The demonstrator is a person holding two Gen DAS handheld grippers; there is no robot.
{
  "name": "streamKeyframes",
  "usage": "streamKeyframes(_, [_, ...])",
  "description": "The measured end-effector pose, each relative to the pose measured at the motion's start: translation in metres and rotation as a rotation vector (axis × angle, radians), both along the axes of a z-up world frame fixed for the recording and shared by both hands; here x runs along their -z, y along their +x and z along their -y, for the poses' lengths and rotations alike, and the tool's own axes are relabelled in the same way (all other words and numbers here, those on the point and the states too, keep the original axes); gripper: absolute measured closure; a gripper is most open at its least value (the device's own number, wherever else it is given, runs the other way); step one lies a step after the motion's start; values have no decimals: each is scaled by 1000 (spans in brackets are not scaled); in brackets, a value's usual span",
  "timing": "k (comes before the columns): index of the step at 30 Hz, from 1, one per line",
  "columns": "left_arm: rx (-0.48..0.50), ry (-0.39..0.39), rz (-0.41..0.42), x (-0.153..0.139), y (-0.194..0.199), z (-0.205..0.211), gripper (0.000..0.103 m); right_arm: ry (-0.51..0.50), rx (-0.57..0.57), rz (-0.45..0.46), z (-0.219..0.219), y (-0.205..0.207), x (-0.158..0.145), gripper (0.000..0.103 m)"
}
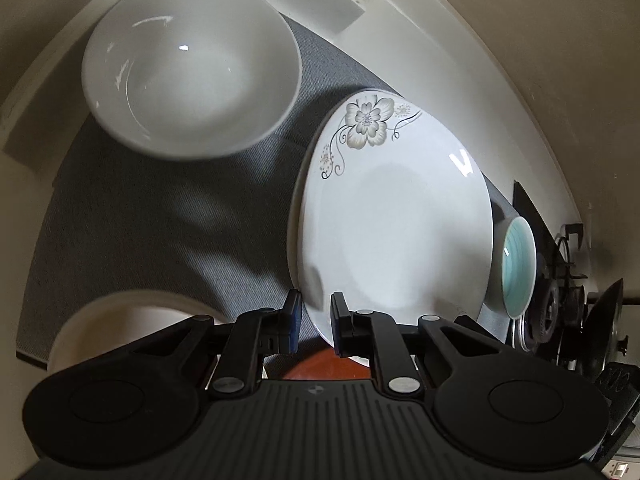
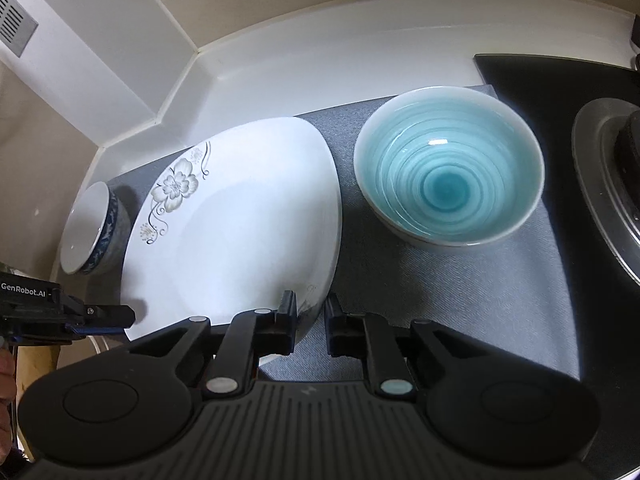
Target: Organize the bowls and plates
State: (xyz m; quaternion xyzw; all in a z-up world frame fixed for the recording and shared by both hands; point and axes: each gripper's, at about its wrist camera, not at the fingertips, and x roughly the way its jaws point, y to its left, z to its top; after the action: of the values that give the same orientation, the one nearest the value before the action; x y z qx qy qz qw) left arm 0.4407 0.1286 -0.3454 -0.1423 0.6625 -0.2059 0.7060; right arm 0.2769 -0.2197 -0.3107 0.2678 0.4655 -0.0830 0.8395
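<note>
— Both grippers are pinching the flower plate [image 2: 240, 232]; see? The right gripper [image 2: 310, 322] has its jaws nearly closed on the plate's near right edge; the left gripper [image 1: 316, 320] is clamped on the near left edge.

— Where is the plate?

— On the grey mat [image 2: 460, 280], lying out ahead of both grippers, with its flower end farthest away; I think it sits on another plate, but I can't tell for sure.

— What's around it?

— A blue bowl [image 2: 448, 180] just to its right; a big white bowl [image 1: 192, 68] off to the left; a small blue-rimmed bowl [image 2: 86, 232] close by the left edge.

— What next?

— Probably both hands lift together; level, so it won't tip.
</note>
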Motion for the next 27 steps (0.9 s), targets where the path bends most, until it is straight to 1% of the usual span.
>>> streamKeyframes(3, [3, 3, 9, -1, 1, -1, 87, -12, -6, 1, -2, 3, 2, 86])
streamKeyframes(6, [17, 16, 43, -7, -4, 0, 87, 3, -7, 4, 0, 0, 0, 84])
streamKeyframes(8, [22, 34, 69, -10, -6, 1, 87, -2, 3, 20, 2, -8, -6, 77])
streamKeyframes(10, [20, 48, 82, -9, -4, 0, 87, -15, 0, 35, 5, -14, -11, 77])
streamKeyframes(12, [12, 55, 76, -4, -1, 2, 86, -34, 1, 24, 8, -16, -11, 77])
streamKeyframes(15, [18, 49, 70, 2, 3, 6, 86, 18, 40, 23, 17, -18, -4, 76])
streamKeyframes(19, [43, 84, 105, 2, 3, 16, 86, 105, 73, 33, 22, -16, 7, 76])
streamKeyframes(21, [46, 91, 107, 4, 4, 18, 84, 168, 98, 32, 24, -15, 13, 77])
streamKeyframes(23, [50, 81, 102, 7, 6, 17, 84, 206, 106, 35, 23, -15, 17, 90])
streamKeyframes(24, [47, 69, 92, 8, 8, 14, 85, 212, 99, 46, 22, -14, 18, 91])
streamKeyframes(27, [44, 46, 73, 9, 7, 9, 85, 184, 81, 44, 16, -13, 15, 89])
